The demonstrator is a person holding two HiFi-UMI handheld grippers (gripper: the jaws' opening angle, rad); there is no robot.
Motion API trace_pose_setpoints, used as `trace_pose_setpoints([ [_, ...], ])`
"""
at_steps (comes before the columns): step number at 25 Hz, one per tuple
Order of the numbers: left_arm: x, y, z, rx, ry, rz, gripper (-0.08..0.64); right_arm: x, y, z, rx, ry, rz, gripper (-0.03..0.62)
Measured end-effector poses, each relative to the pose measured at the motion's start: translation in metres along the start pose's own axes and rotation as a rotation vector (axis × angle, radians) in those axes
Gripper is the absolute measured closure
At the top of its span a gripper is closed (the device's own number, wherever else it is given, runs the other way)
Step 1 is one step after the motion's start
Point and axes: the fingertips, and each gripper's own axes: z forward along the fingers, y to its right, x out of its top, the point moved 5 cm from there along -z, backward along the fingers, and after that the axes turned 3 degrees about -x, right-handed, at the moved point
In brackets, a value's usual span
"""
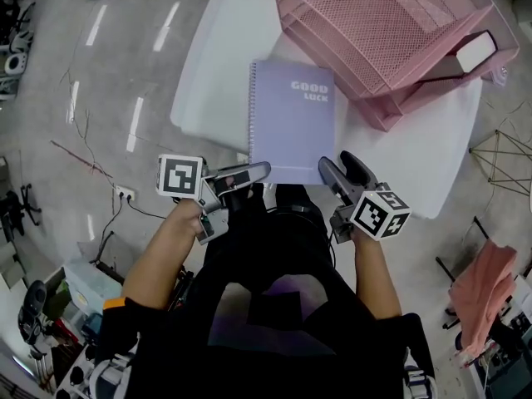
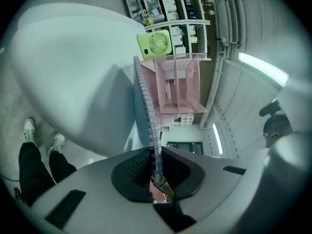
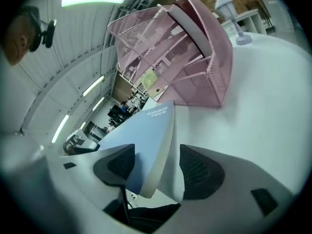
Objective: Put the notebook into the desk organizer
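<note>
- You are holding the L gripper (image 1: 249, 175) at the near left corner of the notebook (image 1: 291, 123). In the left gripper view, the L gripper (image 2: 155, 152) is clamping its jaws tight on the notebook's wire spiral (image 2: 145, 101).
- You are holding the R gripper (image 1: 341, 173) at the notebook's near right corner. In the right gripper view, the R gripper (image 3: 156, 162) is keeping its jaws apart, w/ that corner of the notebook (image 3: 141, 140) standing between them. A gap is showing on the right pad's side, so no clamp there.
- The notebook is a lilac, spiral-bound one w/ "GOOD LUCK" on the cover, facing up. It is lying on the white table (image 1: 208, 90), w/ its near edge about at the table's near edge. In the right gripper view, the near corner is sitting raised off the tabletop (image 3: 253, 111).
- The desk organizer (image 1: 382, 32), pink mesh and tiered, is standing on the far right of the table. It is just beyond the notebook's far right corner; contact btwn them cannot be told.
- The notebook is outside the organizer (image 3: 185, 57).
- A green fan (image 2: 157, 43) is showing beyond the organizer (image 2: 178, 82) in the left gripper view.
- A small white lamp (image 3: 234, 18) is standing on the table behind the organizer.
</note>
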Motion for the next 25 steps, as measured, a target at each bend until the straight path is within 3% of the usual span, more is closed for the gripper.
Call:
trace_pose_setpoints([
  [6, 0.014, 0.007, -0.009, -0.142, -0.047, 0.022, 0.526, -0.005, -0.005, 0.013, 0.235, 0.029, 0.376, 0.287],
  [12, 0.031, 0.009, -0.016, -0.198, -0.124, 0.072, 0.526, -0.024, -0.015, 0.031, 0.425, 0.050, 0.696, 0.288],
  [14, 0.033, 0.006, -0.019, -0.181, -0.150, 0.090, 0.526, -0.024, -0.025, 0.034, 0.428, 0.076, 0.700, 0.412],
  [17, 0.038, 0.001, -0.027, -0.118, -0.190, 0.144, 0.526, -0.019, -0.036, 0.033, 0.354, 0.105, 0.610, 0.493],
  [20, 0.044, 0.001, -0.034, -0.072, -0.218, 0.213, 0.526, -0.011, -0.049, 0.029, 0.286, 0.132, 0.516, 0.511],
  [25, 0.046, 0.012, -0.045, -0.074, -0.256, 0.280, 0.525, -0.008, -0.072, 0.023, 0.235, 0.171, 0.455, 0.523],
])
